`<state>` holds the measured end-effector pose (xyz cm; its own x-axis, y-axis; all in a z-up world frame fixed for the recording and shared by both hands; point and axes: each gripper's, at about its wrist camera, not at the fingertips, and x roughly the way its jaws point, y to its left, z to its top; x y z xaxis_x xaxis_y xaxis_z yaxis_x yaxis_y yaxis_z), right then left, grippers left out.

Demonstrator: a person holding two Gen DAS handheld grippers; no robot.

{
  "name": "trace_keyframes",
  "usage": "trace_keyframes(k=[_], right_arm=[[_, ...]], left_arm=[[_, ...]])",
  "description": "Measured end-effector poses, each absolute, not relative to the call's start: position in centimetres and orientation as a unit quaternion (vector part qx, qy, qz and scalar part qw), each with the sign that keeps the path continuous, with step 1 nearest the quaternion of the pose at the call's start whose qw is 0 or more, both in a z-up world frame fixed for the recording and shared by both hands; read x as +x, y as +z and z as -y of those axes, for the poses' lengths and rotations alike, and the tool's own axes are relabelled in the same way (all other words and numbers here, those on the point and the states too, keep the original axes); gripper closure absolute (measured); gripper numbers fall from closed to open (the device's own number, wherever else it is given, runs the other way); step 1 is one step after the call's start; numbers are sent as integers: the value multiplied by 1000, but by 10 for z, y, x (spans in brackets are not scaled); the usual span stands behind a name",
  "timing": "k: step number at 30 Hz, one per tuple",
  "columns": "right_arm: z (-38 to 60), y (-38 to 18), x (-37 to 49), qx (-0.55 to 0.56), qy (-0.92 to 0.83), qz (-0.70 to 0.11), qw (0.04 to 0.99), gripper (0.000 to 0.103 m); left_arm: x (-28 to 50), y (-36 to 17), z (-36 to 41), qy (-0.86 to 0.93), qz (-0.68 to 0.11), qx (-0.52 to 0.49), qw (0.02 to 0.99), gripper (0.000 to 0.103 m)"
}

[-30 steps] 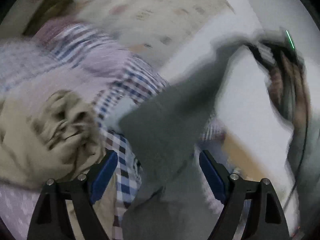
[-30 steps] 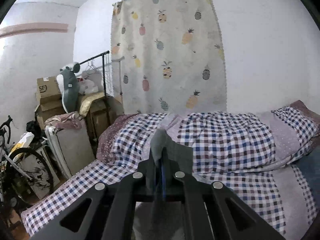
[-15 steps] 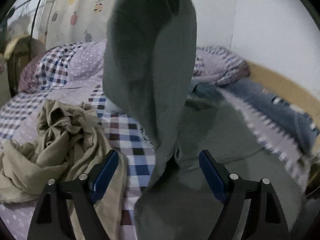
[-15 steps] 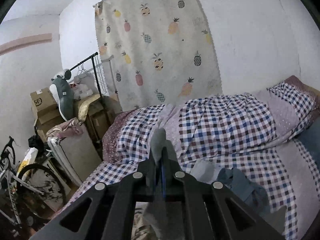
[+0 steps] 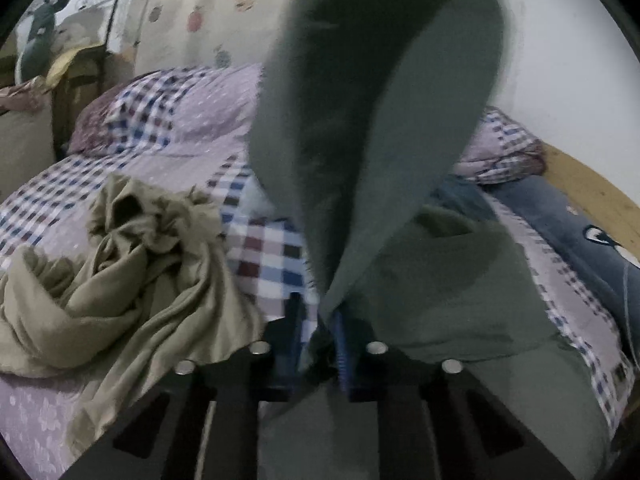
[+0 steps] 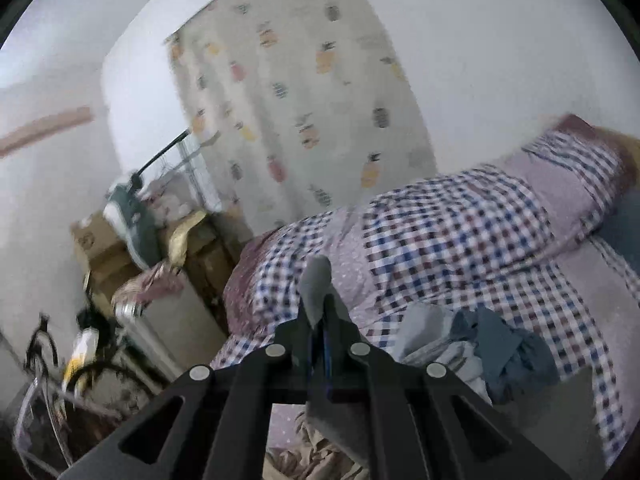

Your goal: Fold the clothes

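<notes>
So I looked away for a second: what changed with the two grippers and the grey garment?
The left gripper went from open to shut on the grey-green garment, which now hangs higher above the checked bedspread. The right gripper stayed clamped on it. The crumpled beige cloth lies unmoved.

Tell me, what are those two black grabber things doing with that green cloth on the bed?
A person is folding clothes with a gripper in each hand. The left gripper is shut on a fold of the grey-green garment, which hangs up in front of its camera and spreads onto the checked bed cover. The right gripper is shut on another bit of that cloth, held above the bed. A crumpled tan garment and a heap of blue clothes lie waiting on the bed.
</notes>
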<state>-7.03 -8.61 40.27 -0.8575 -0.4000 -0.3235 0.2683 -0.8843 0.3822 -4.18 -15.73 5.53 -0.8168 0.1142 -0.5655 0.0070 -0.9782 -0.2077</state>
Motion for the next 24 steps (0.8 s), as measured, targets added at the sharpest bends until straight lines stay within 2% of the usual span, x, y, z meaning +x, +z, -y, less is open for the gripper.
trace_keyframes(k=[6, 8, 9, 10, 12, 17, 20, 21, 24], right_arm=[[-3, 373, -82, 218, -948, 218, 85, 97], [-30, 356, -93, 235, -947, 214, 47, 87], [-46, 341, -105, 256, -944, 207, 23, 71], [-57, 326, -119, 281, -940, 191, 14, 60], [-76, 296, -147, 332, -931, 154, 2, 54], [-124, 217, -173, 432, -893, 120, 38, 52], [-148, 183, -161, 447, -887, 104, 58, 44], [-153, 171, -156, 449, -886, 89, 67, 39], [-152, 139, -146, 455, -886, 25, 87, 37]], left_arm=[[-41, 51, 177, 943, 127, -308, -21, 100], [-43, 47, 181, 938, 132, -320, -31, 100], [-43, 44, 182, 936, 132, -324, -34, 101], [-43, 43, 182, 935, 132, -326, -35, 100], [-43, 40, 182, 935, 130, -328, -37, 100], [-42, 40, 179, 938, 118, -322, -45, 100], [-43, 39, 175, 938, 110, -324, -46, 100], [-44, 39, 175, 938, 107, -326, -45, 100], [-47, 38, 174, 937, 101, -330, -45, 100]])
